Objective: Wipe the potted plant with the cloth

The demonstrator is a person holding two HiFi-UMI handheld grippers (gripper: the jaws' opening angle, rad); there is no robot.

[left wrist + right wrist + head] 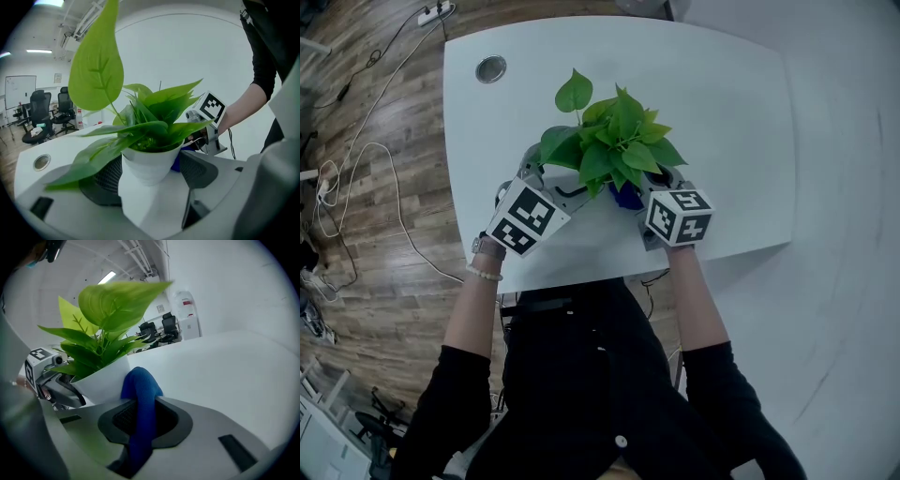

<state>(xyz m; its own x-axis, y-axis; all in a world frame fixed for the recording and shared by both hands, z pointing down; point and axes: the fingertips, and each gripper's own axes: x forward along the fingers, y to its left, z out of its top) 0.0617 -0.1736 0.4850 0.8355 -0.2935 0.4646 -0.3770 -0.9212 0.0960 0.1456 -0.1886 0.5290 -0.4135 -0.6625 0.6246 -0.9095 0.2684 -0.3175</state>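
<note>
A leafy green plant (614, 145) in a white pot (150, 166) stands near the front edge of the white table (722, 112). My left gripper (555, 180) reaches in from the left. It is open, its two mesh pads on either side of the pot and close to its wall. My right gripper (140, 420) comes from the right and is shut on a blue cloth (139, 394). The cloth's folded end rests against the pot's side. A bit of the cloth (626, 197) shows under the leaves in the head view. Leaves hide most of the pot from above.
A round cable hole (490, 68) sits at the table's far left corner. A power strip (436, 13) and white cables lie on the wooden floor to the left. Office chairs (40, 119) stand far off. The person's body is against the table's front edge.
</note>
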